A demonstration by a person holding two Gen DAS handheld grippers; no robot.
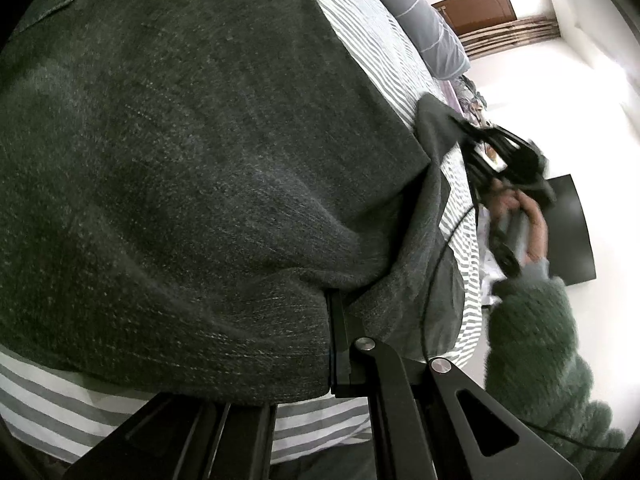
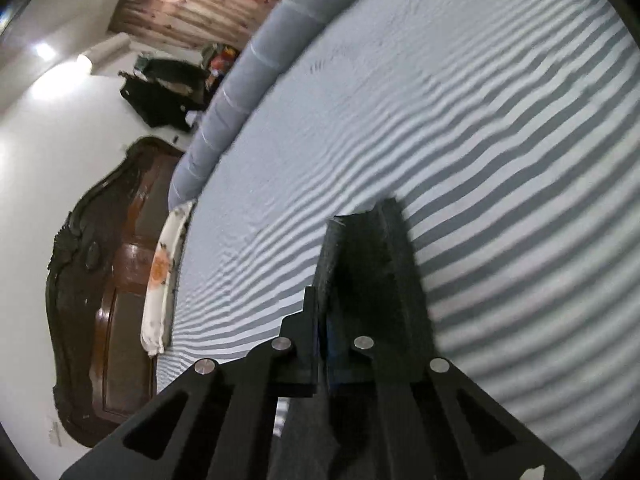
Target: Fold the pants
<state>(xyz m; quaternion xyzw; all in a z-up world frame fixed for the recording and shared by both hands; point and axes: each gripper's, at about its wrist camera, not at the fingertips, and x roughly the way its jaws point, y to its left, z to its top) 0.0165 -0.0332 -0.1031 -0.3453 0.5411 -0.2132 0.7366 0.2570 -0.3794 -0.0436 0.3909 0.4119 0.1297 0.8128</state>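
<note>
Dark grey pants (image 1: 192,168) spread flat on the striped bed sheet (image 1: 384,44), covering most of the bed. Left tool (image 1: 340,344) clenched on the pants' near edge, fabric bunched over its tip. Right tool (image 2: 360,248) clenched on a corner of the same pants, at the bed's right-hand edge, cloth visibly pinched between its closed jaws and lifted clear of the sheet. Hand (image 1: 524,220) in a green fleece sleeve (image 1: 536,332) gripping the right tool's handle. Grey pillow (image 2: 240,92) at the bed's far end; carved wooden headboard (image 2: 100,288) beyond it.
</note>
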